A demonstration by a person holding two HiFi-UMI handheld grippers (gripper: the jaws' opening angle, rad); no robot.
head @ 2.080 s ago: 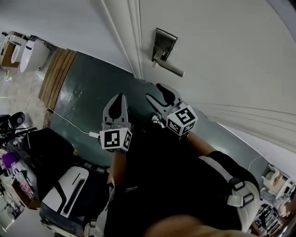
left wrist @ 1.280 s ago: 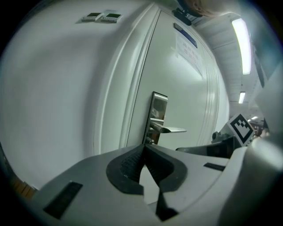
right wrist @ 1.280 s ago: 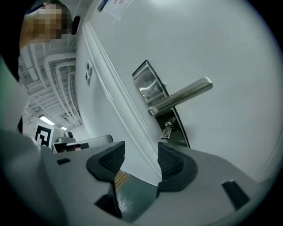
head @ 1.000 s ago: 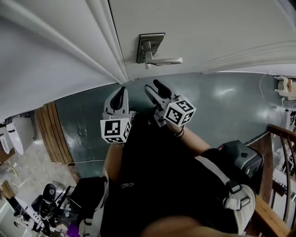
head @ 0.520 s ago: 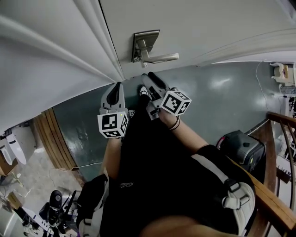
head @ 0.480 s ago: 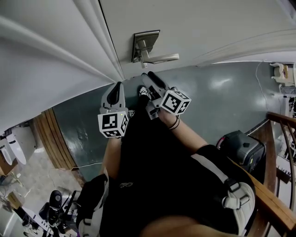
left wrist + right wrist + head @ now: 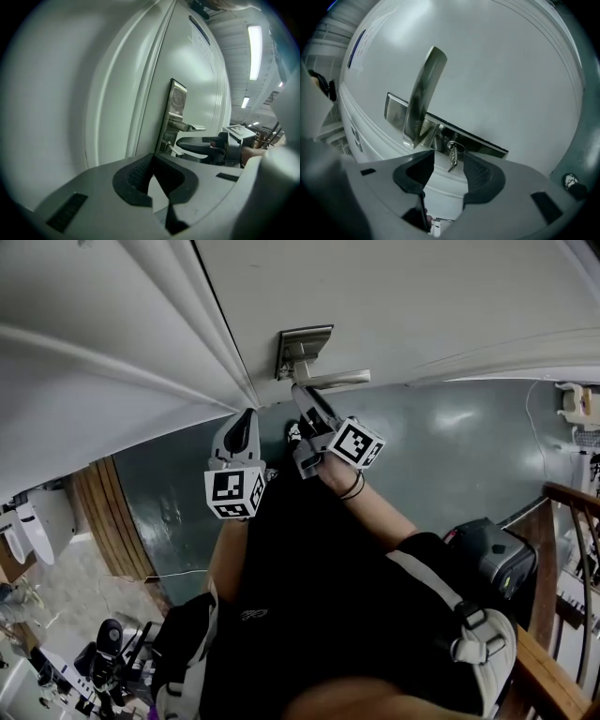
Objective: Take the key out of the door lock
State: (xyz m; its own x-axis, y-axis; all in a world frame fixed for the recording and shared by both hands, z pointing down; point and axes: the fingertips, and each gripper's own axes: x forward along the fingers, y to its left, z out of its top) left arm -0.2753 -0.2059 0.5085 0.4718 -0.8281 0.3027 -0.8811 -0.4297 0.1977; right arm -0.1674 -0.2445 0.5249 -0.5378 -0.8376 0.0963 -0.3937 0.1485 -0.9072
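Key (image 7: 453,158), in door lock. Nearest: left gripper (image 7: 157,171), clenched on nothing, set back. Next: right gripper (image 7: 305,397), the closer one, jaws parted and just narrowing, key between pads, untouched. Key dangles under lever (image 7: 424,89), long axis along the gap. Behind: lock plate (image 7: 396,112), door (image 7: 422,296).

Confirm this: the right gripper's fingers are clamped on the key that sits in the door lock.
Not clamped. The right gripper view shows the right gripper with its fingers apart, only just closing in; the key shows in the gap between them, untouched, in the door lock.
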